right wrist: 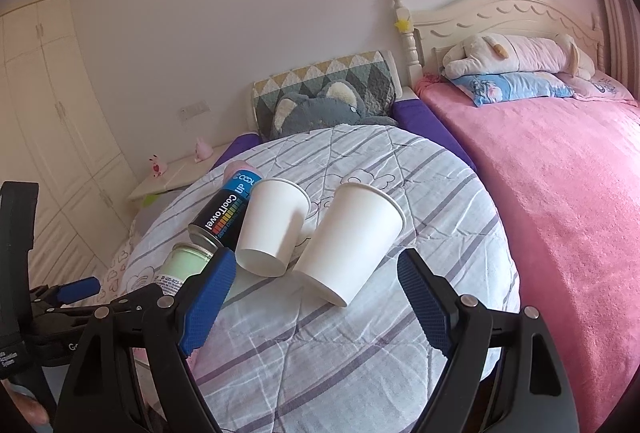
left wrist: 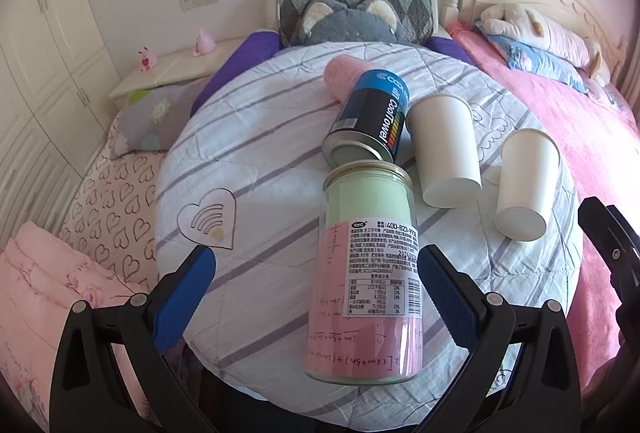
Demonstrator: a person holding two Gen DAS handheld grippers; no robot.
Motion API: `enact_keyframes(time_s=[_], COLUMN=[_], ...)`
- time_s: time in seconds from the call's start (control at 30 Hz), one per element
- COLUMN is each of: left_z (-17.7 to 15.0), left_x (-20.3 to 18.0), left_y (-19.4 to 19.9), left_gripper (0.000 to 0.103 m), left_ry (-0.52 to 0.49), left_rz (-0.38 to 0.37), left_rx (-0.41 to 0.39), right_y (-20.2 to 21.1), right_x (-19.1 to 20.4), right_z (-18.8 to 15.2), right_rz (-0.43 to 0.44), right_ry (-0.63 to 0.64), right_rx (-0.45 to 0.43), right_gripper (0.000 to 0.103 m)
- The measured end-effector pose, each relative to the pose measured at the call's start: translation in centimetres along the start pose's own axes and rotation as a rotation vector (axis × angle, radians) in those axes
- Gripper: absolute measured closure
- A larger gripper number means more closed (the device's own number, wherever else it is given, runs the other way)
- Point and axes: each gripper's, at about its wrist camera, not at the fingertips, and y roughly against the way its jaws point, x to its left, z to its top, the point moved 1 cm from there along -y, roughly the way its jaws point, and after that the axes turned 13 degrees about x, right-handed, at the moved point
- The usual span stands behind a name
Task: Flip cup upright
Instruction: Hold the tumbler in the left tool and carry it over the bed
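Two white cups are lying on their sides on the striped quilt (right wrist: pixel 360 345), bases toward the cameras: the right cup (right wrist: pixel 349 245) and the left cup (right wrist: pixel 273 227), just beside each other. The right tool (right wrist: pixel 316 297) is hovering released, jaws flanking the right cup. The left tool (left wrist: pixel 316 297) is gaping around a jar (left wrist: pixel 366 273), not touching. A can (left wrist: pixel 370 117) is lying beyond the jar.

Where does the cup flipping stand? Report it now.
Nothing looks done: both paper cups, near and far, lie on their sides on the striped quilt. In hand: nothing; the right tongs and left tongs are open. Left: standing the cups up.
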Motion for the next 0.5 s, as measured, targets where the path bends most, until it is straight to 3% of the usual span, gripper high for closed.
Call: enact_keyframes(time_s=[0.2, 0.43, 0.5], left_z=[0.4, 1.6, 2.0], left_x=[-0.5, -1.0, -1.1], left_y=[-1.3, -3.1, -3.9], left_gripper=[0.001, 0.000, 0.000], left_ry=[-0.012, -0.017, -0.021], left_rz=[-0.001, -0.074, -0.145], left_rx=[0.042, 0.118, 0.166], right_y=[-0.8, -1.9, -2.3], right_x=[-0.4, -0.9, -1.1], right_z=[0.0, 0.1, 0.3], right_rz=[0.001, 0.000, 0.001], right_ry=[-0.013, -0.013, -0.019], right_rx=[0.021, 0.040, 0.045], right_gripper=[0.019, 0.019, 0.019])
